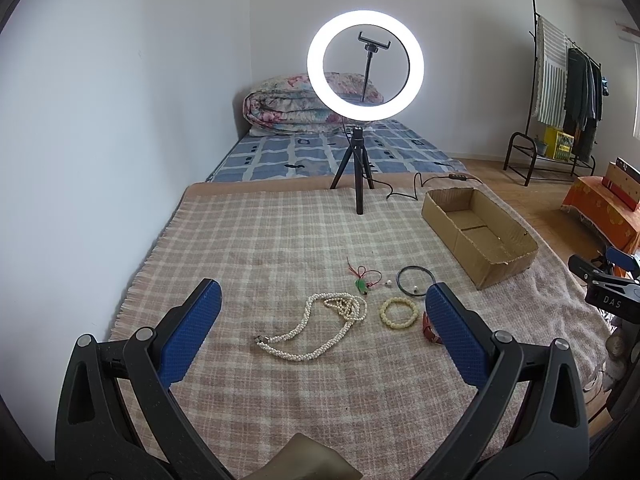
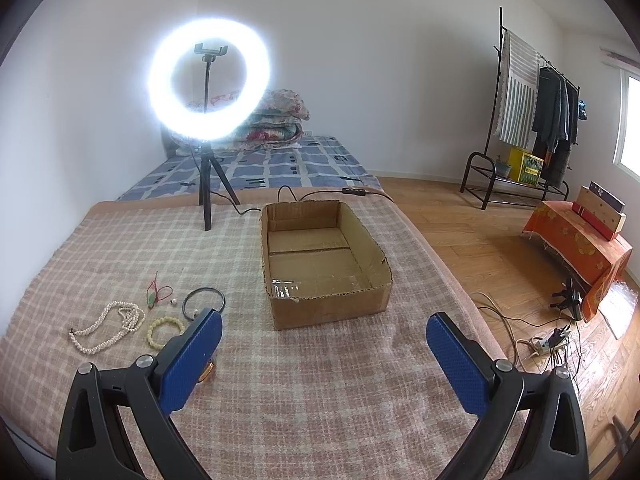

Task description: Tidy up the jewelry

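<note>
You've got a lit ring light [image 2: 208,80] on a black tripod [image 2: 208,184] at 11 o'clock on the plaid blanket [image 2: 320,380], its cable [image 2: 292,192] trailing off toward 12. Behind it, the checked blue mattress [image 2: 280,164] carries a folded floral quilt [image 2: 276,120]. At 2 o'clock a clothes rack [image 2: 536,112] stands against the wall. At 3 o'clock an orange-draped stand [image 2: 580,248] holds boxes, with a power strip [image 2: 548,344] and loose wires on the wood floor just below it.

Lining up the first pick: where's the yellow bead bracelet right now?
The yellow bead bracelet lies on the plaid blanket, right of the pearl necklace, below the black cord ring, apart from both.
</note>
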The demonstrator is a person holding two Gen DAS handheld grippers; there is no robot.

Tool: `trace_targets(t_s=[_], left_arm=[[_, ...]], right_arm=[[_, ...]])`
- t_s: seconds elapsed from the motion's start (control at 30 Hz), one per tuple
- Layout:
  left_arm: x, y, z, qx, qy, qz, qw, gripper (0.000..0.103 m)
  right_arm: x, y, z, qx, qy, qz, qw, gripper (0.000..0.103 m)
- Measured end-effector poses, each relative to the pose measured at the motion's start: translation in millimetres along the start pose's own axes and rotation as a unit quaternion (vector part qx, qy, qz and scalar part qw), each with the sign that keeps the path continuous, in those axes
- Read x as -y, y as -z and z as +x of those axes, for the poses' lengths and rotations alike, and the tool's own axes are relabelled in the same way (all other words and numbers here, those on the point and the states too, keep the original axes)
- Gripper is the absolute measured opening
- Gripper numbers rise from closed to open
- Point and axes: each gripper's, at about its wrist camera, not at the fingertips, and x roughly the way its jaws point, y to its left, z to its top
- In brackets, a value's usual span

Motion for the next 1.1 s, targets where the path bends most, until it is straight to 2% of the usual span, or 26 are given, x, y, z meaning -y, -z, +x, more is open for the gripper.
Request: trace_targets(t_s=[0.53, 0.7, 0.87, 1.0, 1.1], left_arm=[[-1.3, -0.2, 0.9, -0.002, -0.001, -0.001, 1.0000, 0.103], [-11.2, 6.1, 14.0, -0.011, -0.006, -0.007, 0.9999, 0.103], [-28.0, 4.4, 24.7, -0.014, -0.008, -0.017, 0.9997, 0.103], [-51.7, -5.6, 34.2, -0.022, 0.000, -0.042, 0.9989, 0.103], [-67.8, -11.5, 41.2, -0.027, 0.002, -0.058, 0.9980, 0.100]], right_arm=[[-3.4, -0.2, 3.1, -0.005, -0.004, -0.003, 1.000, 0.103], [-8.6, -0.8, 5.9, -0.007, -0.014, -0.005, 1.000, 0.103], [-18.8, -2.7, 13.7, -0.009, -0.036, -0.016, 0.999, 0.103], [-27.6, -0.4, 27.2, -0.023, -0.073, -0.020, 0.997, 0.103], [-32.3, 1.8, 35.1, -0.030, -0.084, -0.022, 0.996, 0.099]])
